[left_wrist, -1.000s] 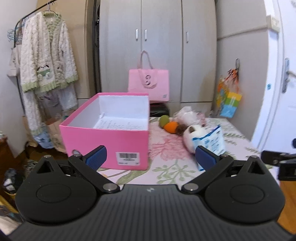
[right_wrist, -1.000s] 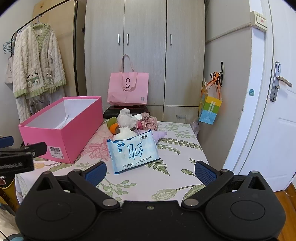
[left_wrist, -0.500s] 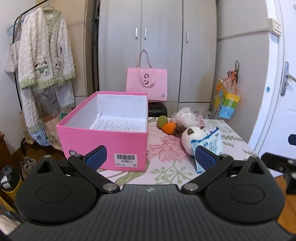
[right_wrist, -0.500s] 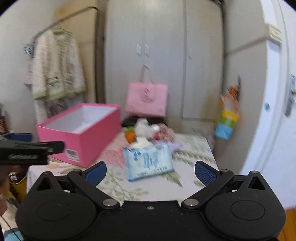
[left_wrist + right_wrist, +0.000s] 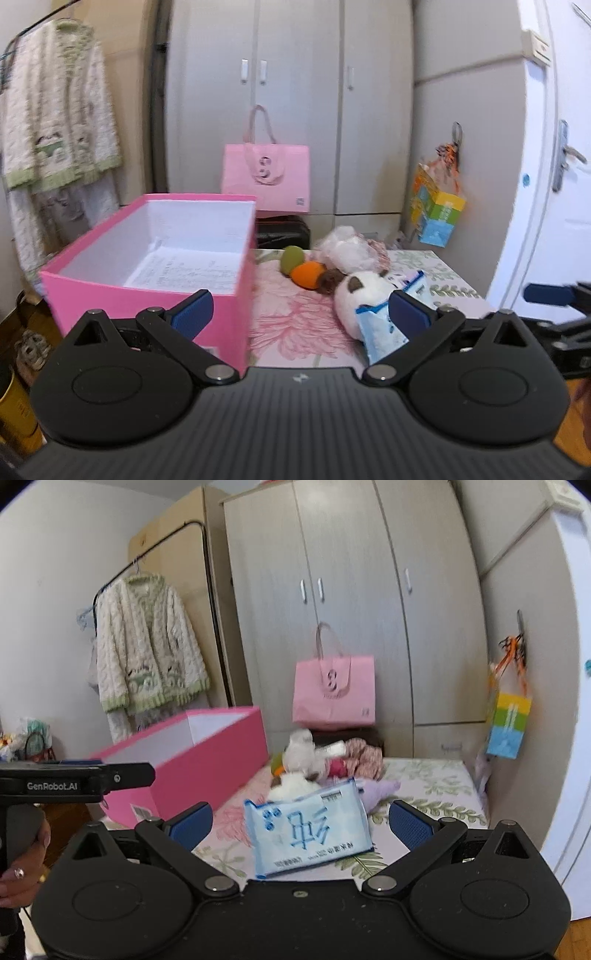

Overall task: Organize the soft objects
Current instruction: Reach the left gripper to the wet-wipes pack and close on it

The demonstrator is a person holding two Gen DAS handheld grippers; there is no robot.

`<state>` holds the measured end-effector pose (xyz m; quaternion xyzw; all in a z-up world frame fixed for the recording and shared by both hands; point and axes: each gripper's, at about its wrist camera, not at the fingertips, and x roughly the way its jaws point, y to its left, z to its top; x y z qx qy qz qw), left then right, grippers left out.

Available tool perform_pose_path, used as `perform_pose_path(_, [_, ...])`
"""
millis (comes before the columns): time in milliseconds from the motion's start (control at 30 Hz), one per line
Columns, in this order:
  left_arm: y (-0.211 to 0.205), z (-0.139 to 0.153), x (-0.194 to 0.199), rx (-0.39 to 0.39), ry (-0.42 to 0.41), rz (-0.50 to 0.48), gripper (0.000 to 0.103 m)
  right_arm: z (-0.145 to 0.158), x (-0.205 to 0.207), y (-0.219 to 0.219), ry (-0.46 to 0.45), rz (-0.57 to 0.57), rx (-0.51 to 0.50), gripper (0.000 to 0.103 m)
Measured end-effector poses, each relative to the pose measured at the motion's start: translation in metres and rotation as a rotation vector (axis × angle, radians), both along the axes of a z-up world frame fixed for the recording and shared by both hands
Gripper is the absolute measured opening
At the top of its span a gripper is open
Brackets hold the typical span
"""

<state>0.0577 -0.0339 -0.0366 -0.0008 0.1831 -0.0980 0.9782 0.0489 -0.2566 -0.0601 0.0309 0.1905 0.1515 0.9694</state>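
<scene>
Right ahead of the right gripper (image 5: 298, 821), the blue-and-white tissue pack (image 5: 308, 832) lies on the floral tablecloth (image 5: 428, 782), centred in the gap between the two spread fingers and touching neither; the jaws stand wide apart and grip nothing. Beyond the pack, further out along the fingers, sits one heap of soft things: a white plush toy (image 5: 295, 782) directly behind it, a lilac plush piece (image 5: 380, 788) to the right, and a floral fabric bundle (image 5: 360, 753) past those. Left of the left finger stands one open pink box (image 5: 192, 753). The left gripper (image 5: 300, 313) is likewise released, empty, with the pink box (image 5: 155, 254) beyond its left finger and the tissue pack (image 5: 380, 328) just inside its right finger, partly hidden by it. Between its fingers, further off, lie one orange ball (image 5: 306, 274), one green ball (image 5: 291, 258) and the white plush (image 5: 364, 291). One pink bag (image 5: 265, 182) stands behind the table.
</scene>
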Motion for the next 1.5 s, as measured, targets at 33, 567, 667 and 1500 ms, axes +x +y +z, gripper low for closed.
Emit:
perform_pose_path(33, [-0.004, -0.004, 0.004, 0.006, 0.002, -0.014, 0.102, -0.004, 0.005, 0.0, 0.007, 0.004, -0.014, 0.103])
perform_pose_path(567, [-0.051, -0.053, 0.059, -0.037, 0.132, -0.125, 0.058, -0.055, 0.095, -0.021, 0.16, 0.233, -0.061, 0.092])
perform_pose_path(667, [-0.056, -0.06, 0.065, -0.011, 0.173, -0.166, 0.053, -0.061, 0.102, -0.014, 0.178, 0.293, -0.129, 0.092])
perform_pose_path(1500, [-0.044, -0.054, 0.058, -0.122, 0.319, -0.202, 0.033, -0.056, 0.063, 0.006, 0.212, 0.145, -0.046, 0.051])
